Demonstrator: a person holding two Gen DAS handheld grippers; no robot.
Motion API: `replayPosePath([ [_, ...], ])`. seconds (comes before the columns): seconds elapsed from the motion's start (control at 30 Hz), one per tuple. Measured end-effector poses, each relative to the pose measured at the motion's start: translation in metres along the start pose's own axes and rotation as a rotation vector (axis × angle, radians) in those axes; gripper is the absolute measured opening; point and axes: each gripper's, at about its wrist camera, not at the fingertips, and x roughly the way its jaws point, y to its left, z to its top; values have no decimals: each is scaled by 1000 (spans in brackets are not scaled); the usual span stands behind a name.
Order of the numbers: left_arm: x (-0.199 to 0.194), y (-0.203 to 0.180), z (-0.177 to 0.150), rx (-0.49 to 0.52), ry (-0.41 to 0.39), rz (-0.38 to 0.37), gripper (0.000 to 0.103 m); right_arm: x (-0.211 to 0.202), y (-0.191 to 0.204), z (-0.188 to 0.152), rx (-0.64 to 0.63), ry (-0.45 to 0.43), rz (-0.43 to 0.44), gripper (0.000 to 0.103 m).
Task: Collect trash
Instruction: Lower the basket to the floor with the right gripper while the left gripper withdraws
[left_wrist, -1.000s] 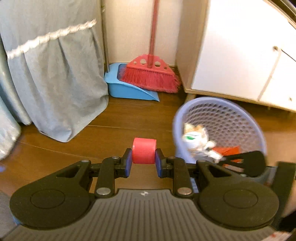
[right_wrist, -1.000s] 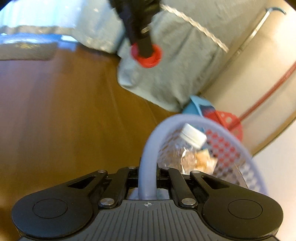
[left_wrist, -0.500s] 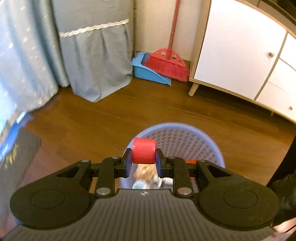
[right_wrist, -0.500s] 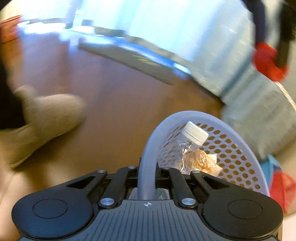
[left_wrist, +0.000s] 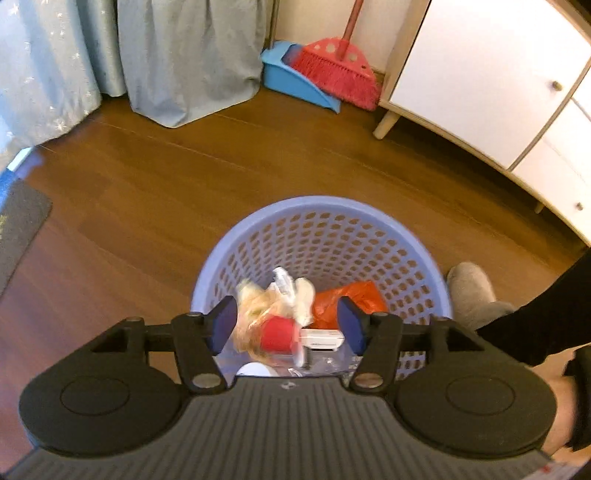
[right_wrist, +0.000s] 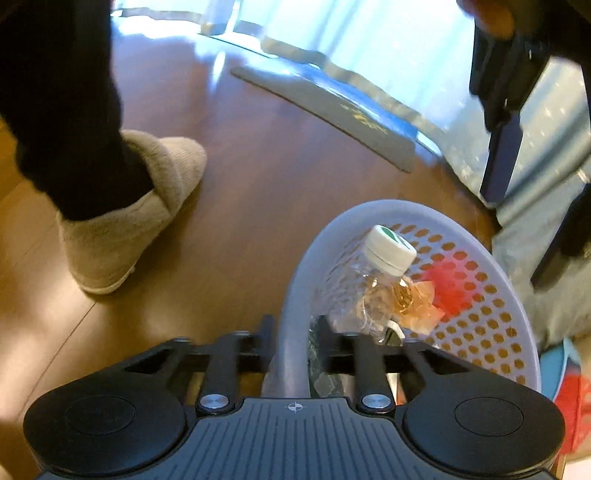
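Below, each label names one part of the scene.
Floor: brown wood boards (left_wrist: 155, 192), bare but for a dark mat (right_wrist: 332, 110) near pale curtains (left_wrist: 48, 62).
Room edge: a red broom (left_wrist: 336, 70) rests in a blue dustpan (left_wrist: 284, 77) beside a white cabinet (left_wrist: 491, 74); a person's slipper (right_wrist: 125, 218) stands on the boards.
Basket: a lavender perforated basket (left_wrist: 332, 236) sits on the floor, directly beneath both grippers.
Left gripper: the left gripper (left_wrist: 288, 325) hangs over the basket mouth, its jaws just opened and spread wide, with nothing touching the blue pads (left_wrist: 221, 325).
Red cap: the red cap (left_wrist: 279, 334) lies below and between those pads, inside the basket among the trash; round, ridged, blurred.
Right gripper: the right gripper (right_wrist: 293, 350) straddles the basket's rim, jaws just parted, pads apart from it.
Contents: a clear bottle (right_wrist: 369, 288) with a white lid, an amber wrapper (right_wrist: 417, 302) and red plastic (left_wrist: 351, 299).
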Motion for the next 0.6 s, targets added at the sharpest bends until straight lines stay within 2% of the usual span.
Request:
replayPosePath([
  [0.07, -5, 0, 1, -2, -1, 26, 55, 1, 3, -1, -43, 8, -19, 44],
  [0.13, -17, 0, 2, -20, -30, 50, 55, -2, 3, -3, -34, 12, -21, 45],
  [0.3, -53, 11, -19, -129, -76, 118, 65, -10, 4, 4, -28, 30, -20, 45],
  [0.43, -75, 24, -47, -211, -58, 170, 65, -25, -5, 18, 10, 43, 18, 45],
  [0.6, -84, 29, -60, -228, -53, 176, 67, -55, -29, 30, 54, 59, 28, 45],
])
